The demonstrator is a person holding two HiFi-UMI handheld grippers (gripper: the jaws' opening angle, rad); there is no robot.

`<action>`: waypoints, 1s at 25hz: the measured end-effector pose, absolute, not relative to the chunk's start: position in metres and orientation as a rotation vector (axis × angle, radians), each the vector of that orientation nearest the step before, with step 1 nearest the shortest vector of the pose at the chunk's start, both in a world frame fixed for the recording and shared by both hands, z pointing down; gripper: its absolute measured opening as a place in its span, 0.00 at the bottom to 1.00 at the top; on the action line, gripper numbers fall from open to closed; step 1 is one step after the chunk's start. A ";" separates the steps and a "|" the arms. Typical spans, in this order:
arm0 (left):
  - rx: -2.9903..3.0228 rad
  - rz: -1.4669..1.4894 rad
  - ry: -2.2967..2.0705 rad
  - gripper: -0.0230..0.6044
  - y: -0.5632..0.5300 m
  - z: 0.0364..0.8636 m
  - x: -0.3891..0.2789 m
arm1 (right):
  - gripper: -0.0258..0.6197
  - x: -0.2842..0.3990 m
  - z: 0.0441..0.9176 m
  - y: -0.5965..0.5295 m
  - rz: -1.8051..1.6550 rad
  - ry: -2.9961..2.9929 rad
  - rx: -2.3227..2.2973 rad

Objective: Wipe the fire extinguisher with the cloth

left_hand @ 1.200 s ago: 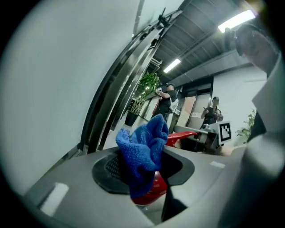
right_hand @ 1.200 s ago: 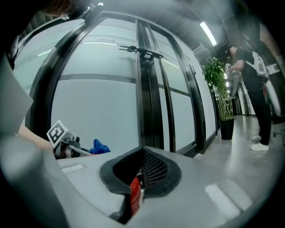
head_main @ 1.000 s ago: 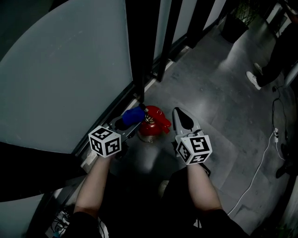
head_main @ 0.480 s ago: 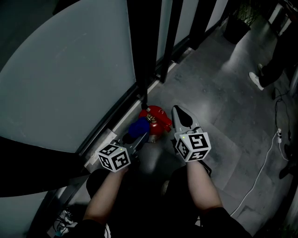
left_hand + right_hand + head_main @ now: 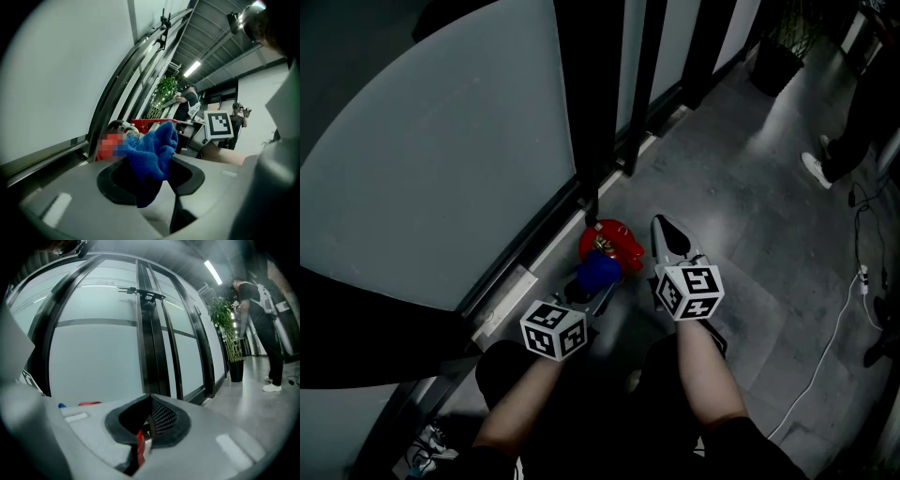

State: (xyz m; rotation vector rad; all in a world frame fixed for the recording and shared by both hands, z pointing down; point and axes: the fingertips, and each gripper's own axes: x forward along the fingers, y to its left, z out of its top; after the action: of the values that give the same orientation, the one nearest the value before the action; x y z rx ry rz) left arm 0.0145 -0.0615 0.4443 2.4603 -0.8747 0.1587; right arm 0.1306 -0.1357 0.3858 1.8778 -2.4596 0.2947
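Between the jaws of my left claw: the left claw (image 5: 152,164) is clamped on a bunched blue cloth (image 5: 157,147), which bulges up and forward out of the grip.
Just ahead of the left claw: the red fire extinguisher (image 5: 146,123) stands on the grey floor (image 5: 741,216). From the head view, the cloth lies over its near side by the valve top. It looks to be touching, but I cannot be sure of contact.
Right claw: my right claw (image 5: 151,403) has its jaws pressed together on nothing. It hovers just to the right of the fire extinguisher, apart from it.
Beyond both claws: a pale glass wall (image 5: 441,169), with a dark frame post (image 5: 591,94) close behind the fire extinguisher.
Far to the right of the right claw: a person (image 5: 255,319) stands near a potted plant (image 5: 225,319), well apart from my work.
Step, as I judge it: wiping the top and shoulder of the fire extinguisher.
Risk of tipping: nothing braces the fire extinguisher, so a hard sideways push from the left claw could knock it against the frame post.
Risk of losing the cloth: much of it hangs free of the jaws, so the valve or handle could snag it and drag it out.
Risk of scraping: if the cloth slips back, the bare jaw tips would rub the paint.
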 end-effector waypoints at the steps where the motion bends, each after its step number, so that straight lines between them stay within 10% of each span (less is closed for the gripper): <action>1: 2.474 0.180 -0.874 0.30 -0.059 0.445 0.019 | 0.04 0.133 0.387 -0.137 0.307 -2.459 1.883; 25: 2.558 0.226 -0.427 0.31 -0.027 0.467 0.051 | 0.04 0.129 0.391 -0.151 0.405 -2.528 1.881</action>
State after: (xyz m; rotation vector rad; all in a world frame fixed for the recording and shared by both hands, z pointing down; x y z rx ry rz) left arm 0.0506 -0.0270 0.4674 2.5579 -0.4270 0.2261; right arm 0.1293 -0.1510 0.3906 1.8808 -2.5279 0.4052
